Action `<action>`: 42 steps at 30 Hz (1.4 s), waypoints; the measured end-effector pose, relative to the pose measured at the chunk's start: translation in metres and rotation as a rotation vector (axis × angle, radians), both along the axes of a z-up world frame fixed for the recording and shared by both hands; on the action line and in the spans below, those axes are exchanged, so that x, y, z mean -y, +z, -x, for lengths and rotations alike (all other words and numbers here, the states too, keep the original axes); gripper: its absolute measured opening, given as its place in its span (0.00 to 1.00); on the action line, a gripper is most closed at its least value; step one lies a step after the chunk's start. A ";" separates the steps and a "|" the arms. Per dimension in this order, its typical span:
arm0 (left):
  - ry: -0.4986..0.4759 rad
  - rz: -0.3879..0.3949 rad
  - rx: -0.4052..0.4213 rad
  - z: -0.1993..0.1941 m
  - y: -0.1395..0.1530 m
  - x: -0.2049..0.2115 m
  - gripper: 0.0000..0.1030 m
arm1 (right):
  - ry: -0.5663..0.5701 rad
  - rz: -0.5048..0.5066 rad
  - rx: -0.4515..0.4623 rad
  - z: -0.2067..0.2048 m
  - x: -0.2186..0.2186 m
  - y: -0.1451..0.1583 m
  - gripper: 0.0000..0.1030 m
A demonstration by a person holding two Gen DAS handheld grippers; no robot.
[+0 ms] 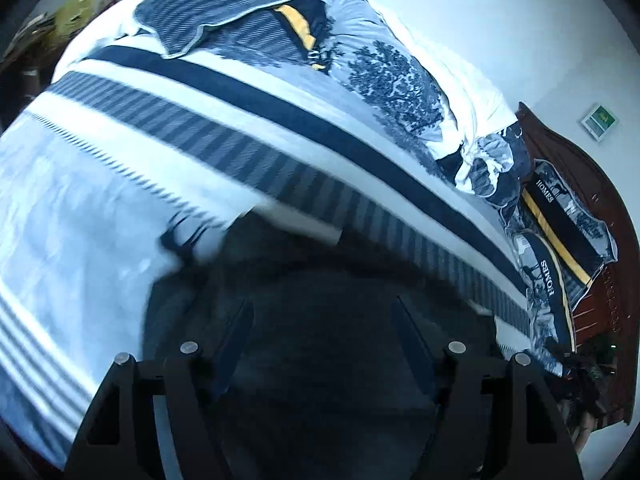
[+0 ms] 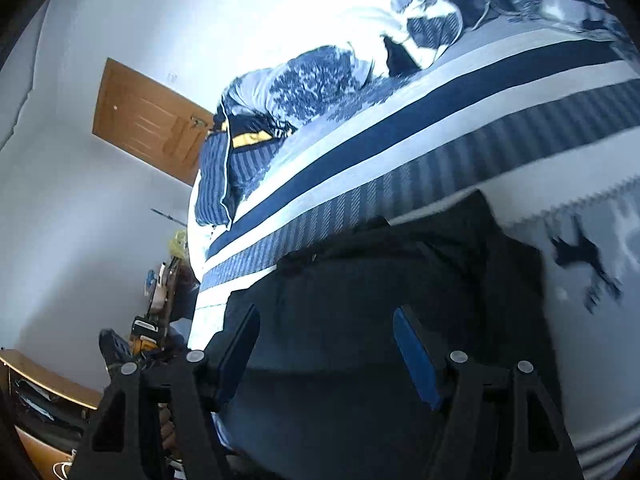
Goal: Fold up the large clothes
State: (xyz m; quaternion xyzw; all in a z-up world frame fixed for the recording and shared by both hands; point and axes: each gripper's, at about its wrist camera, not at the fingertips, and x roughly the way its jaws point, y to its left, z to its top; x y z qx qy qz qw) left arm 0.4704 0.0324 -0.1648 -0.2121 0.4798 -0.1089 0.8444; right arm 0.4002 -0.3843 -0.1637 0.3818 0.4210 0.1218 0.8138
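Observation:
A large dark garment [image 1: 320, 304] lies on a bed covered with a blue and white striped sheet [image 1: 200, 128]. My left gripper [image 1: 322, 312] is open, its blue-padded fingers spread wide just above the dark cloth. In the right wrist view the same dark garment [image 2: 380, 280] lies near the bed's edge, with a black band along its far side. My right gripper [image 2: 326, 320] is open too, fingers wide apart over the cloth and holding nothing.
A crumpled blue, white and yellow quilt [image 1: 360, 60] is heaped at the far side of the bed. Two pillows [image 1: 560, 232] lean on a red-brown headboard [image 1: 592, 184]. A wooden door [image 2: 148, 120] and a cluttered desk [image 2: 48, 396] stand beside the bed.

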 end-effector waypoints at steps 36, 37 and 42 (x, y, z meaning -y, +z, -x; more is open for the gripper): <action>-0.070 -0.024 -0.059 -0.107 -0.084 0.089 0.19 | 0.014 0.302 -0.031 -0.154 -0.057 -0.077 0.25; -0.058 -0.019 -0.099 -0.111 -0.090 0.087 0.21 | 0.001 0.303 -0.019 -0.153 -0.055 -0.075 0.26; 0.102 0.250 -0.129 -0.106 -0.080 0.039 0.34 | -0.068 0.161 -0.125 -0.153 -0.030 -0.099 0.29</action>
